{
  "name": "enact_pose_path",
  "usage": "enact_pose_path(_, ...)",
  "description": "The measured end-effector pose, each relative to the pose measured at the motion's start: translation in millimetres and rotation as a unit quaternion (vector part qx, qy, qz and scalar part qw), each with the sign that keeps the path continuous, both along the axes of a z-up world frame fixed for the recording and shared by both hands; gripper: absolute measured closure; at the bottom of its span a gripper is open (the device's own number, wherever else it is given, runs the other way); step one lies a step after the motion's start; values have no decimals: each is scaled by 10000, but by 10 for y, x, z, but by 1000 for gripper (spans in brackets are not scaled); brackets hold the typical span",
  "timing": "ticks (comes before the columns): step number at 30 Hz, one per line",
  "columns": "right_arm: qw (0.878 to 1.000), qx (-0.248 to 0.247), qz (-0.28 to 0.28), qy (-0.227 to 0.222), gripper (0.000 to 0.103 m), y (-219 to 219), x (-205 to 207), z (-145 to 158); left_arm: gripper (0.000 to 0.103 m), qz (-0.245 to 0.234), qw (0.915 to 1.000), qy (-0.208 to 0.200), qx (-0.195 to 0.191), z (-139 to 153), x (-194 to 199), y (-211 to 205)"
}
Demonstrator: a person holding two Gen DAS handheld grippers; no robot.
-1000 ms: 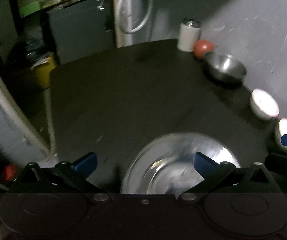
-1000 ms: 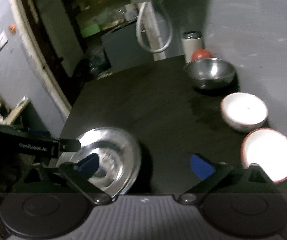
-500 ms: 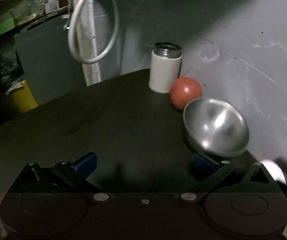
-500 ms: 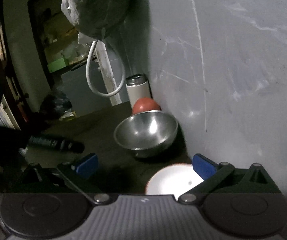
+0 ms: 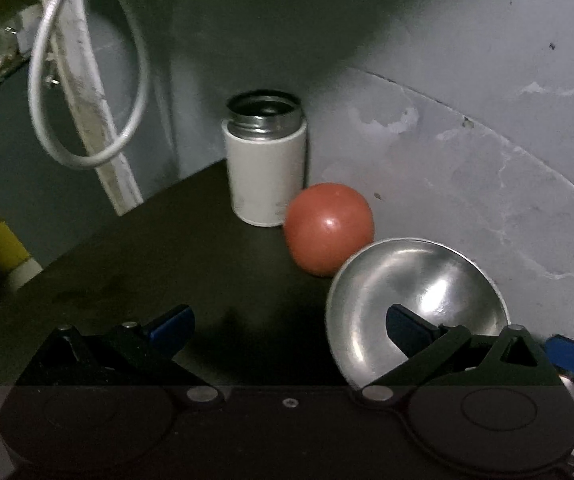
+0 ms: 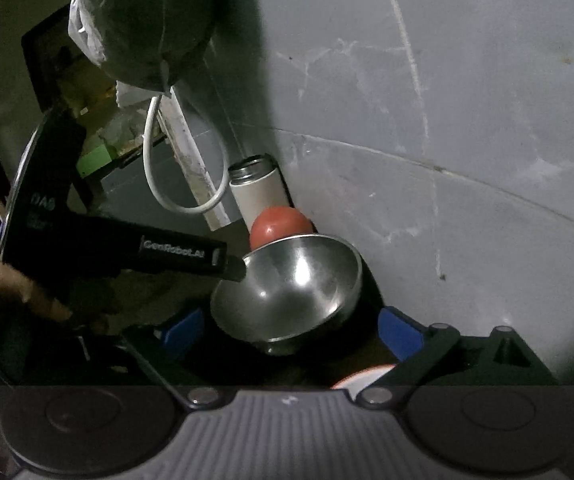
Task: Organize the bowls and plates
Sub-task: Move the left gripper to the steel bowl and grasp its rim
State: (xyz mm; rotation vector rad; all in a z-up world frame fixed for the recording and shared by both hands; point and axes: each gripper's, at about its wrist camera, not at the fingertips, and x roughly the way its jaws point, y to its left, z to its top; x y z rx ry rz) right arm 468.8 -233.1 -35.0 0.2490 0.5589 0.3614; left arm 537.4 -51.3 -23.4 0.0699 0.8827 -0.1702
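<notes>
A white canister (image 5: 265,168) with an open metal mouth stands upright at the far corner of the dark table (image 5: 175,248), against the grey wall (image 5: 467,140). A red ball (image 5: 329,228) sits just beside it, seemingly touching. A white cable (image 5: 87,92) hangs looped over a pale post (image 5: 95,132), and a plastic bag (image 6: 143,24) hangs above.

Dim household storage corner: dark tabletop (image 5: 175,248) against scuffed grey wall (image 5: 467,128); ahead of the tongs, steel bowl (image 5: 415,292), lidless flask (image 5: 265,168), looped white cable (image 5: 87,92), cluttered shelves beyond.
</notes>
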Motion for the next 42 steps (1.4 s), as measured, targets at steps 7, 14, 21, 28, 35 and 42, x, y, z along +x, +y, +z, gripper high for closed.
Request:
enact_pose_path(7,9996,-54,-145,239,28,64,204,-108,24,17,9995,305,-84,-90,65,-43)
enact_pose_path(14,9981,-22,-399,472,54,61,372,-214,59,160,9982,513,-253,-156,57,-13)
enact_pose_path(21,9984,-221,-265,444,62,137,338,-199,91,36,9992,388,-59,-100,-87,-60)
enact_pose_path(28,9982,-423,-50,420,70,176,228,-58,93,147,9997,166,-109,99,-391,28)
enact_pose_path(35,9982,-504,250,207,70,198,-159,253,93,378,9979,-7,-531,414,-898,178)
enact_pose_path(42,9972,-522,533,-40,70,183,-691,622,93,618,9934,-64,-968,609,-1545,259)
